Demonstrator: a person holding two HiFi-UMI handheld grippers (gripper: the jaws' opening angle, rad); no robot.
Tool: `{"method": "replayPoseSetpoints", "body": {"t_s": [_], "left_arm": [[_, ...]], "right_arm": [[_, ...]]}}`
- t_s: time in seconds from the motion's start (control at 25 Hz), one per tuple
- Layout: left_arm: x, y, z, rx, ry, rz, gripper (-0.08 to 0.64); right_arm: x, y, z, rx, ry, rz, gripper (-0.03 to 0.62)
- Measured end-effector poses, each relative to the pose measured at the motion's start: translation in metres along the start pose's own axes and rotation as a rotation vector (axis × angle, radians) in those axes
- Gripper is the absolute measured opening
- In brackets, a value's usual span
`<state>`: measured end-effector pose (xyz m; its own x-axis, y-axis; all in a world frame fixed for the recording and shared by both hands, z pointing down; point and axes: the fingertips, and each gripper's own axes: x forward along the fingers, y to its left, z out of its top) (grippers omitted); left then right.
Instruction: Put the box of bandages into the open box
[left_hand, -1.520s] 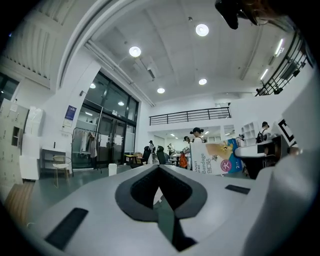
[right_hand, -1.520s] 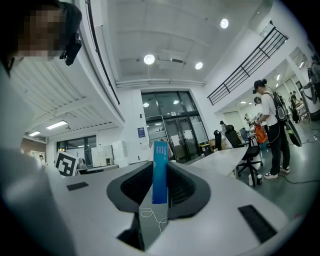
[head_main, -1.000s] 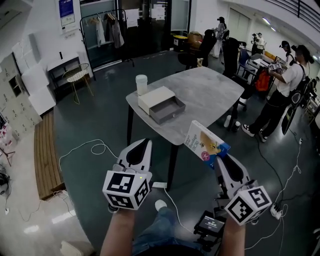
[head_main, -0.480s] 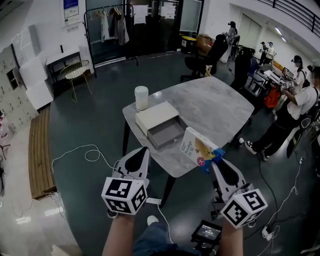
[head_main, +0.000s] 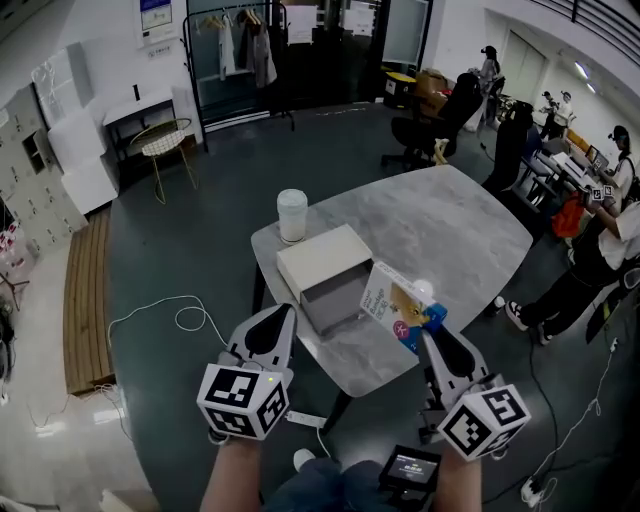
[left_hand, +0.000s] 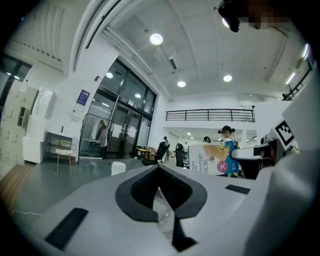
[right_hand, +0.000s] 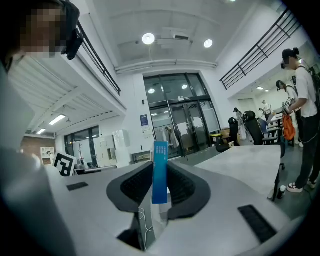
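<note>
The bandage box (head_main: 396, 303), white with an orange and blue print, stands tilted over the near corner of the grey table (head_main: 455, 215). My right gripper (head_main: 428, 335) is shut on its lower blue corner. In the right gripper view its blue edge (right_hand: 160, 170) stands upright between the pads. The open box (head_main: 322, 272), white with a grey drawer pulled out toward me, lies just left of the bandage box. My left gripper (head_main: 282, 314) hovers in front of the table edge, jaws together and empty. From the left gripper view the bandage box (left_hand: 216, 158) shows at the right.
A white cup (head_main: 291, 215) stands on the table's far left corner. Several people stand at desks at the right (head_main: 612, 190). An office chair (head_main: 430, 125) is behind the table. A white cable (head_main: 180, 318) lies on the floor at the left, and a clothes rack (head_main: 240, 55) stands at the back.
The table has drawn nearer. Both grippers now reach its near edge, and the bandage box has come up beside the open box's drawer. The grip on it is unchanged.
</note>
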<state>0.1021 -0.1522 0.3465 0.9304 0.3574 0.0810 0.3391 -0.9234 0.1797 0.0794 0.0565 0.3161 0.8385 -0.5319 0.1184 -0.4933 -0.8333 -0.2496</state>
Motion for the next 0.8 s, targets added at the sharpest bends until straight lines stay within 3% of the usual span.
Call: {"method": "replayPoseSetpoints", "body": {"t_s": [0.32,0.8], "left_arm": [[0.013,0.016,-0.009,-0.015,0.003,0.103,0.011],[0.034,0.034,0.018,-0.007,-0.076,0.413,0.011]], "right_arm": [[0.036,-0.03,0.006,0.01,0.019,0.065,0.098],[0.126,-0.076,0.044,0.028,0.037,0.328,0.1]]}}
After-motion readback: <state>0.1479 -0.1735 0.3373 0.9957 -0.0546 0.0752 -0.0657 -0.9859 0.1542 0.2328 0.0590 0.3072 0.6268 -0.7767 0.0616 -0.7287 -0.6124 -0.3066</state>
